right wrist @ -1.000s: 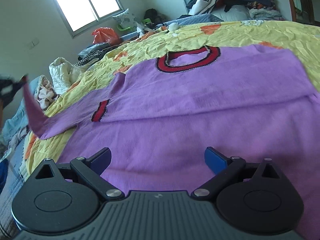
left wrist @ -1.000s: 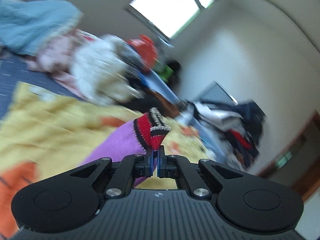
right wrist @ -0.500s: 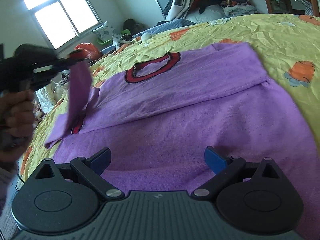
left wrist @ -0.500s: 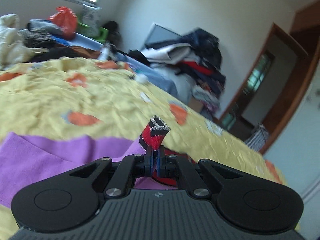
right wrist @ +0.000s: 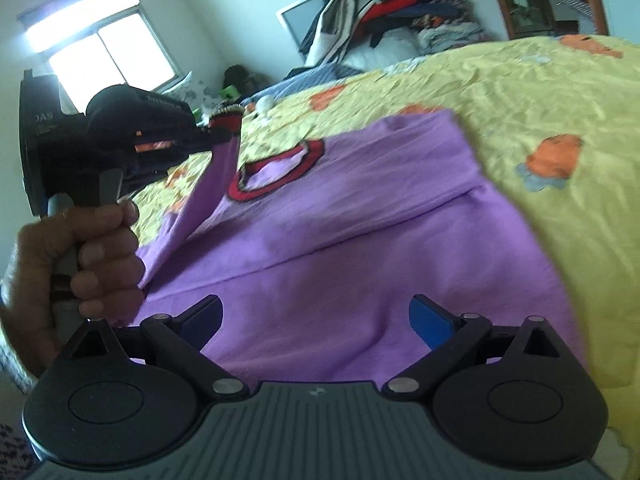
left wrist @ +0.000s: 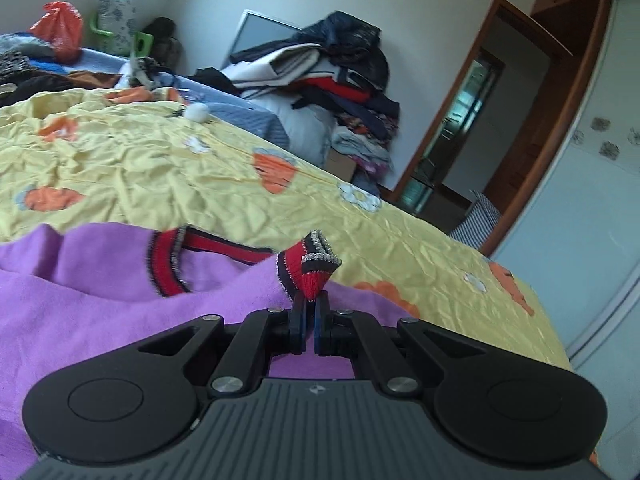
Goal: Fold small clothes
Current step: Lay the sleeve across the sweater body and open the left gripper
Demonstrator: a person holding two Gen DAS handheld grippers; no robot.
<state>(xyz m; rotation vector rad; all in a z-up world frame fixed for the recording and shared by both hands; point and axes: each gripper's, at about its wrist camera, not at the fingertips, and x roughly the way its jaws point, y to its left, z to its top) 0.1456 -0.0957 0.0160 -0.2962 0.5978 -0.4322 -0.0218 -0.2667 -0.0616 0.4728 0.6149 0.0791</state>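
Purple sweater (right wrist: 360,248) lies flat on a yellow bed sheet (right wrist: 540,92), front side up, with its round neck opening toward the far end of the bed. The fabric looks like a soft, fuzzy knit with a matte surface. The collar (right wrist: 276,172) is a ribbed band in red with dark edges. One sleeve is already folded across the chest and makes a straight crease.

The left gripper (left wrist: 310,300) is clenched on the cuff (left wrist: 310,266) of the other sleeve; its two thin fingers press together on the ribbed knit, which is red with black stripes and a grey sparkling edge. In the right wrist view this sleeve (right wrist: 208,196) rises from the body of the sweater as a narrow, smooth strip up to the left gripper (right wrist: 218,134), and the person's hand (right wrist: 76,264) holds the handle of the tool.

The right gripper (right wrist: 316,320) hovers low over the bottom part of the sweater with its jaws wide apart and nothing between them; its pads (right wrist: 430,320) are blue.

The sheet is crumpled, with many small wrinkles and orange cartoon prints. Behind the bed a pile of clothes (left wrist: 336,80) lies in disorder, and a wooden door frame (left wrist: 476,92) stands on the right.
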